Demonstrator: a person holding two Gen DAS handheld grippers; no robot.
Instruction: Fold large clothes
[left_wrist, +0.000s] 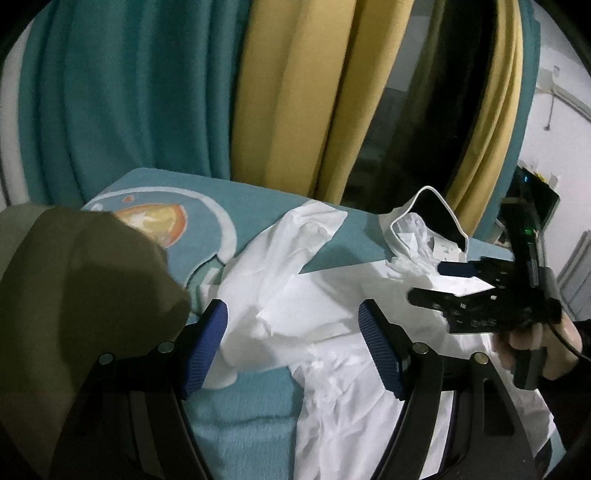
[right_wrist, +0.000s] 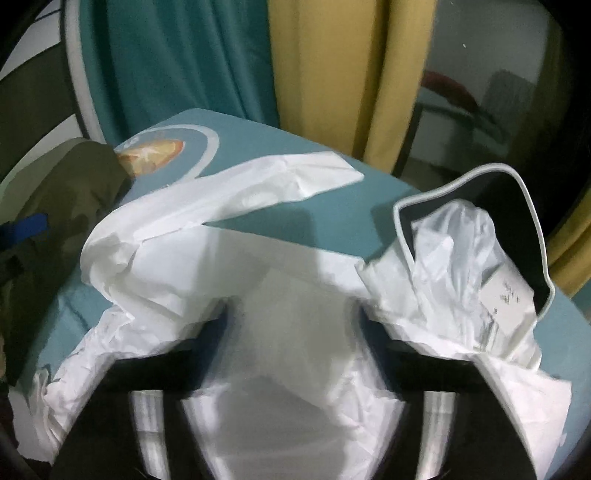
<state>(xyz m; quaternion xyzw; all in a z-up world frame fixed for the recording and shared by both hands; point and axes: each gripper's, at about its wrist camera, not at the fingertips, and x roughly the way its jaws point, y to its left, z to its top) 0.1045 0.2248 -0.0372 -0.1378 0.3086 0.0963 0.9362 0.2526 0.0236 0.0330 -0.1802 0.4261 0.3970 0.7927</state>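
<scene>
A white hooded jacket (left_wrist: 332, 295) lies spread and rumpled on a bed covered by a teal sheet (left_wrist: 258, 406) with a round orange-and-white print, laid out flat, it seems, so that its parts can be folded in one at a time. Its sleeve (right_wrist: 258, 177) stretches out across the sheet toward the print, and the hood (right_wrist: 476, 236), dark-lined with pale piping, stands propped open at the far right, with a white label showing inside. The left gripper (left_wrist: 293, 347) hangs over the sleeve's root, its blue pads (left_wrist: 207, 347) spread wide and holding nothing, probably lined up to take the sleeve. The right gripper (right_wrist: 291, 317) sits low over the jacket's chest, released as well, white cloth showing between its blurred fingers; in the left wrist view it shows from the side, beside the hood. An olive-green garment (left_wrist: 74, 295) is bunched at the left, set apart from the work. Teal and mustard curtains (left_wrist: 295, 92) hang behind the bed.
</scene>
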